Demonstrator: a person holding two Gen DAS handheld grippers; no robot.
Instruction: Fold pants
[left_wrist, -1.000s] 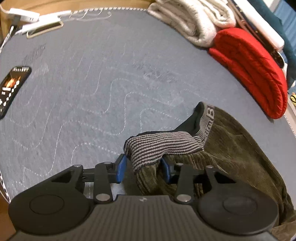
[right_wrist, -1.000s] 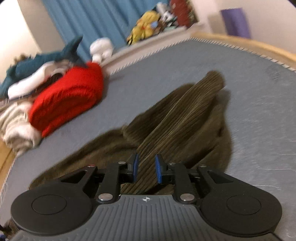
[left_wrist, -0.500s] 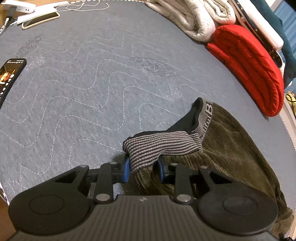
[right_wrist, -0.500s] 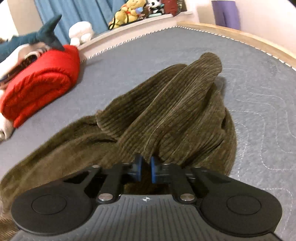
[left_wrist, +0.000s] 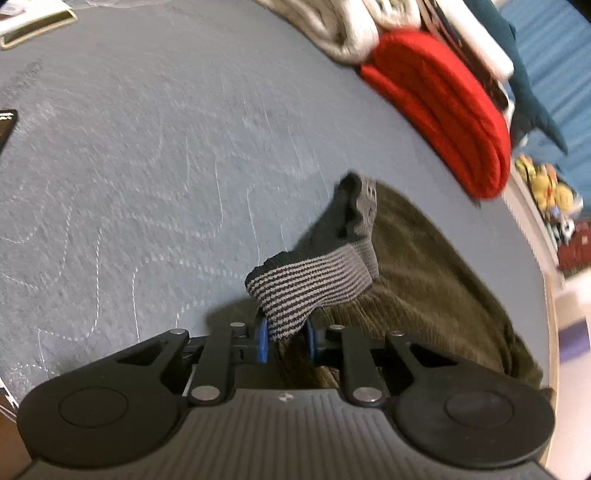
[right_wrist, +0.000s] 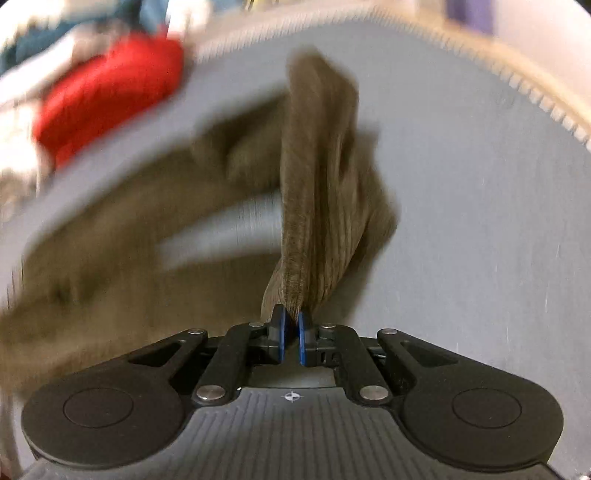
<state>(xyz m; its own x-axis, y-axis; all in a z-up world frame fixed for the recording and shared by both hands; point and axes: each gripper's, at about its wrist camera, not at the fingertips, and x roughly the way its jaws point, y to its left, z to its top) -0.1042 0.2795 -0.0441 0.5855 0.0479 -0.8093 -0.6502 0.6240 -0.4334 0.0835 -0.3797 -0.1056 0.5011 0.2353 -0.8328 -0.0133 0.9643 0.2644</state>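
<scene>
Olive corduroy pants (left_wrist: 424, 280) lie crumpled on a grey quilted bed (left_wrist: 147, 147). Their grey-and-black striped waistband (left_wrist: 314, 284) is turned out and rises from between the blue pads of my left gripper (left_wrist: 286, 338). Its jaws are closing and press on the band. In the right wrist view, my right gripper (right_wrist: 291, 332) is shut on a fold of a pants leg (right_wrist: 317, 166). That leg stretches away from the pads in a taut ridge. The remaining pants fabric (right_wrist: 92, 258) is blurred at the left.
A folded red blanket (left_wrist: 443, 110) and cream towels (left_wrist: 332, 26) lie along the far side of the bed. A dark phone (left_wrist: 5, 125) is at the left edge. Plush toys (left_wrist: 546, 184) sit beyond the bed. The bed's stitched edge (right_wrist: 535, 92) curves at the right.
My left jaws have narrowed onto the striped waistband. My right jaws have shut on a corduroy fold and dragged it, so the leg now stretches taut and the view is blurred.
</scene>
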